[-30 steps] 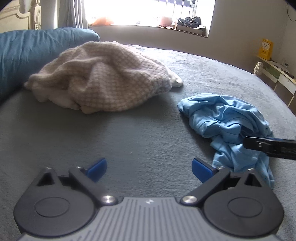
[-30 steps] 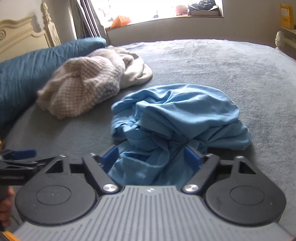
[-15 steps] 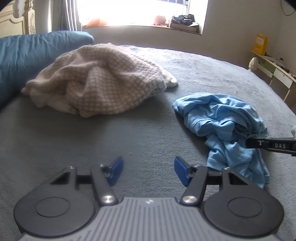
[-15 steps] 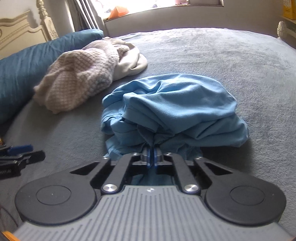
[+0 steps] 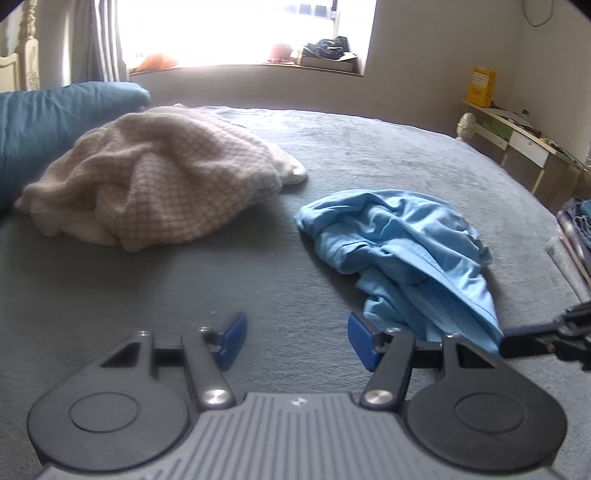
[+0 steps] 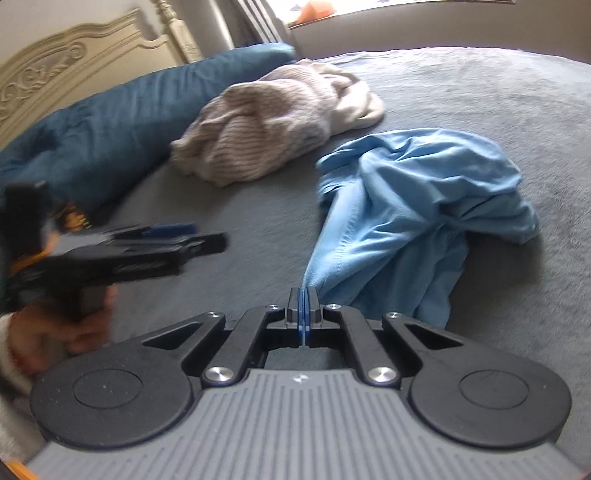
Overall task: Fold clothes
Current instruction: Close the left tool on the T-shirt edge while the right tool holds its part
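right tongs [image 6: 303,308] pinched tight on an edge of the blue shirt [image 6: 417,206], fabric pulled taut toward them. left tongs [image 5: 295,339] partly spread, empty, above bare grey bed [image 5: 184,288]. two garments: one thin, wrinkled blue shirt, heaped near mid-bed; one thick beige waffle-knit sweater [image 5: 155,184], bunched in a mound beside a single teal pillow [image 5: 48,118].

Grey bed [image 5: 369,147], blue garment [image 5: 399,236], beige knit [image 5: 155,184], teal pillow [image 5: 48,118]

Daylight from a blown-out window [image 5: 240,33]; fisheye-bent edges; the right-wrist view is motion-blurred.
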A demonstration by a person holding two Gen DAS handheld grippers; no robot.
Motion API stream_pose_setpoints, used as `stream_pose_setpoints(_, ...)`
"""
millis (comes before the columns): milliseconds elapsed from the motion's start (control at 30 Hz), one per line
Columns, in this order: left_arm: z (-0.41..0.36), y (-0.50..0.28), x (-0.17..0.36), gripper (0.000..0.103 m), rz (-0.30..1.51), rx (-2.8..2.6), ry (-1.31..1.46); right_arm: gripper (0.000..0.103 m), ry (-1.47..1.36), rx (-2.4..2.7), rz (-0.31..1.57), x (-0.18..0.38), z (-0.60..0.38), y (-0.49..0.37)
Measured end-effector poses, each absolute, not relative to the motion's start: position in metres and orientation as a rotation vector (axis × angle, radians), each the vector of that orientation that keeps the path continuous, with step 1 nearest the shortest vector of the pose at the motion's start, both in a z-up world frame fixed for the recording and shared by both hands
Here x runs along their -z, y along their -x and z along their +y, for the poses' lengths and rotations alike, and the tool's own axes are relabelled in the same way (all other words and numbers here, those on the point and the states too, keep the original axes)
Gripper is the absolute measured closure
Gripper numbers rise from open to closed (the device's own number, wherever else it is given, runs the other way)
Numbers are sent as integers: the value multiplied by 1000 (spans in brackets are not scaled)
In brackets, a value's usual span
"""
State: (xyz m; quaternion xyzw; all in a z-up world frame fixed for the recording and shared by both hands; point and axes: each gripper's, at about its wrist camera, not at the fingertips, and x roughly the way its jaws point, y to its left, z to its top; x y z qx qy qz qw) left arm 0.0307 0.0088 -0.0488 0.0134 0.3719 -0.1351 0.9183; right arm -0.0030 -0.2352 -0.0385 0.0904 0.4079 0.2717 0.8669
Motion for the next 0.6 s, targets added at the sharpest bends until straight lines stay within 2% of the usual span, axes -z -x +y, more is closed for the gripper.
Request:
stream_pose_setpoints(267, -14, -22, 61, 38, 722, 406, -164, 103, -297, -601, 855, 14, -253, 41)
stream_pose_setpoints(600, -59, -18, 76, 31, 567, 491, -324, 103, -501, -664, 719, -37, -295, 69)
